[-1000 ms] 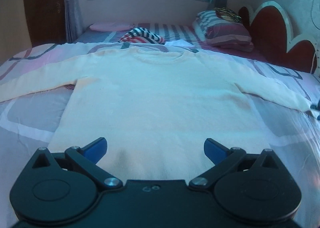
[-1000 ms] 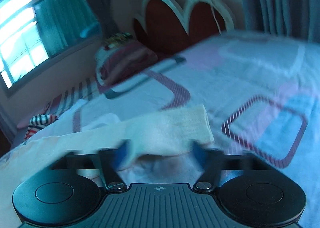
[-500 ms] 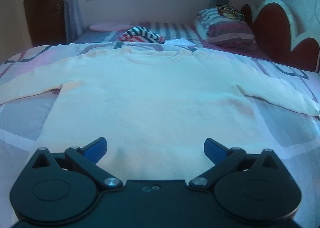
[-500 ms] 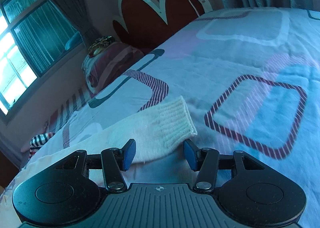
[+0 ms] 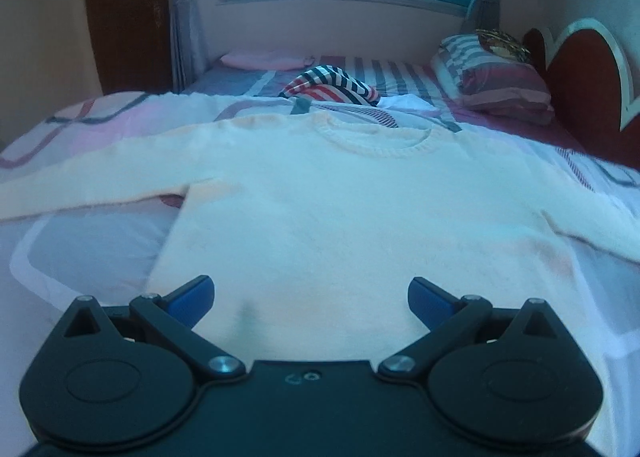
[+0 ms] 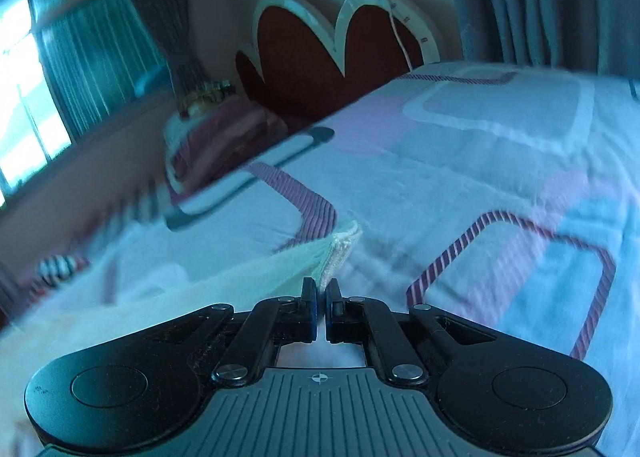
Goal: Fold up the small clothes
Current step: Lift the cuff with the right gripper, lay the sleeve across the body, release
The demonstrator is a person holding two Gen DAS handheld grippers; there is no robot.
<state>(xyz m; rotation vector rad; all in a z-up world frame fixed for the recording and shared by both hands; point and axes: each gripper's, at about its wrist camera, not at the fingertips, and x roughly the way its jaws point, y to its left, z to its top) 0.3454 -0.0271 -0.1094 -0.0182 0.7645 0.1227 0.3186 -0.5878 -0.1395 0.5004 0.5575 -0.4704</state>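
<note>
Left tool: your left tool (image 5: 311, 299) stands released, jaws wide apart, with nothing between them. It hovers over the hem of the sweater (image 5: 360, 217).
Sweater: it lies flat and face up across the bed (image 5: 80, 253), neckline toward the far edge, body near you, sleeves spread toward the left and right edges.
Left sleeve: the left sleeve (image 5: 88, 181) lies out flat and untouched, running off toward the left edge.
Right tool: your right tool (image 6: 321, 299) has just clenched, and its jaws now pinch the ribbed cuff (image 6: 340, 253) of the right sleeve, which stands up bunched between them.
Step in hand: this looks like the first fold, carrying the right sleeve in over the body.
How to do it well: lift the cuff only enough to clear the cover, sweep it toward the middle of the sweater, and lay the sleeve straight across the chest. If the body starts to drag, steady it with your left tool at the hem.
Risk: the grip looks thin, so pull gently.
</note>
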